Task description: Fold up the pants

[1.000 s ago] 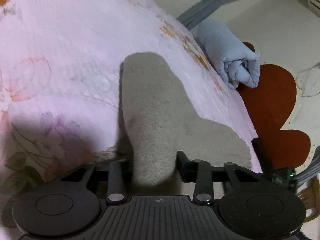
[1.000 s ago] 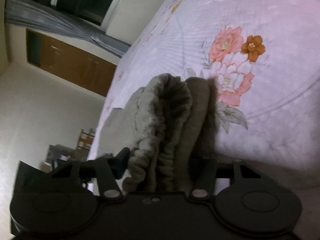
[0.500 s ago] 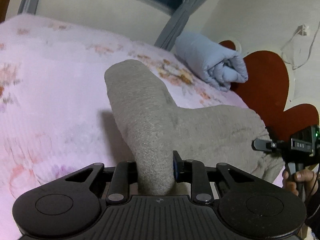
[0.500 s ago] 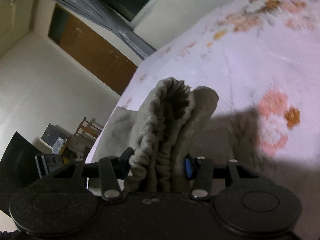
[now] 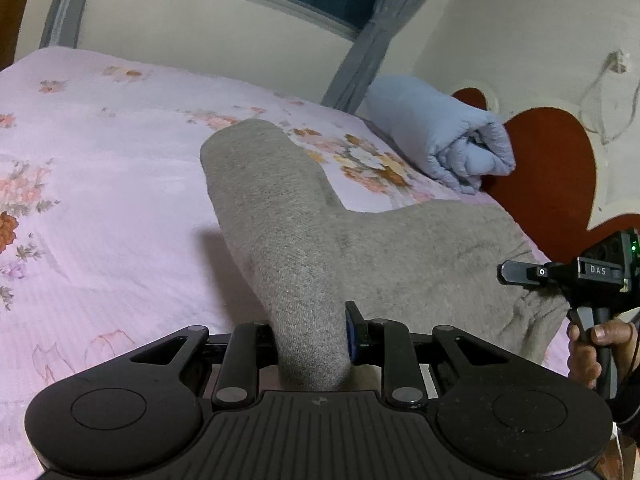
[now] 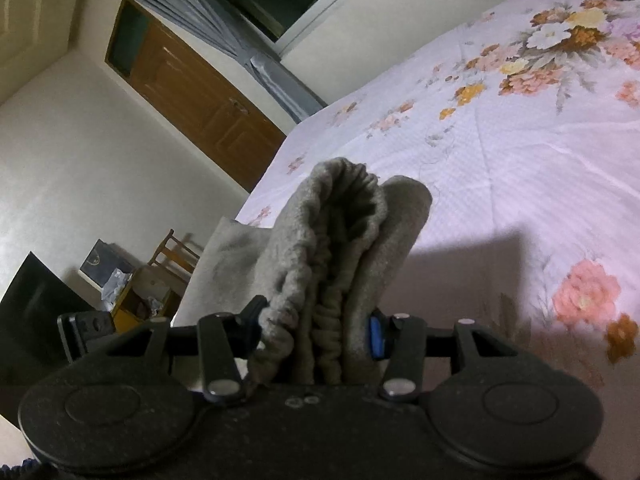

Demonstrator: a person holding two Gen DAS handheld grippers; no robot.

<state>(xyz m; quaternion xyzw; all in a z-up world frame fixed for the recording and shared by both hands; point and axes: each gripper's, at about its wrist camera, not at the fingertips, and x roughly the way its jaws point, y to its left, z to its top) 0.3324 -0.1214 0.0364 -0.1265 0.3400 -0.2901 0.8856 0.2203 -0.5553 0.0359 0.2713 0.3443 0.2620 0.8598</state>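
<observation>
Grey fleece pants (image 5: 304, 216) hang lifted above a pink floral bed (image 5: 100, 168). My left gripper (image 5: 310, 332) is shut on a rolled, folded part of a leg, which sticks up forward from between the pads. To the right in the same view the cloth spreads out to my right gripper (image 5: 520, 274), held by a hand (image 5: 588, 352). The right wrist view shows that gripper (image 6: 316, 332) shut on the bunched elastic waistband (image 6: 336, 240), several gathered layers between its pads. Part of the pants (image 6: 224, 256) trails off to the left.
A rolled pale blue quilt (image 5: 440, 136) lies at the head of the bed beside a red headboard (image 5: 552, 168). Grey curtains (image 5: 360, 52) and a dark window stand behind. A wooden door (image 6: 200, 96), a chair (image 6: 172, 252) and a cluttered stand sit beyond the bed's edge.
Both grippers have risen with the pants and rolled toward level. The cloth has lifted off the bed, and the window and walls have come into view. Both grips hold.
</observation>
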